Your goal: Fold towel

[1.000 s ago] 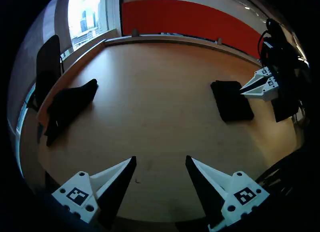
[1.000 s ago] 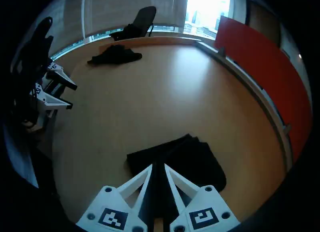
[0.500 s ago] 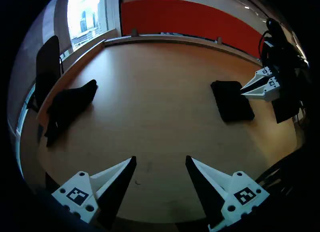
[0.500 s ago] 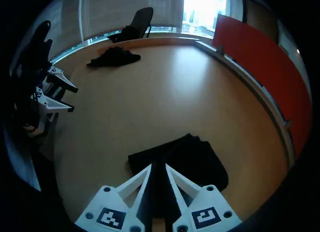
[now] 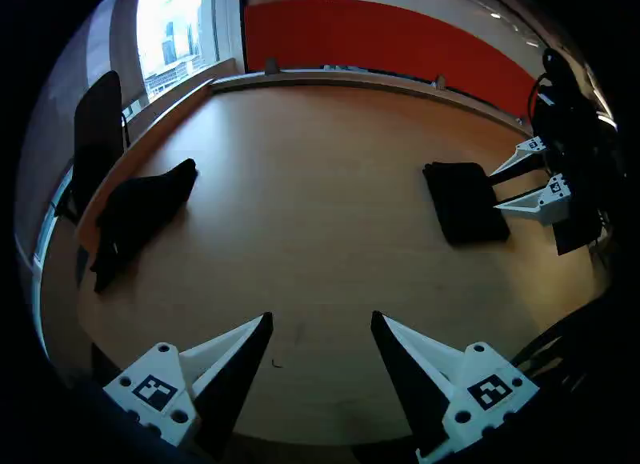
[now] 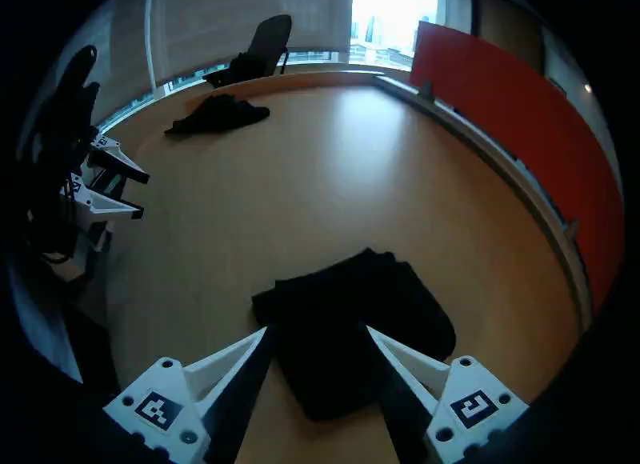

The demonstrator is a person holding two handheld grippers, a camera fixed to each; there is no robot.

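Note:
A folded black towel lies flat on the wooden table, just ahead of my right gripper, which is open with its fingers spread either side of the towel's near edge. In the left gripper view the same folded towel lies at the right, with the right gripper open beside it. My left gripper is open over bare table near the front edge, holding nothing. In the right gripper view the left gripper shows at far left. A crumpled black cloth lies at the table's left edge.
The crumpled black cloth sits at the far side in the right gripper view. A dark office chair stands behind the table by the window. A red partition runs along the table's far rim.
My right gripper has opened, letting go of the folded towel, which stays flat on the table. The left gripper has not moved.

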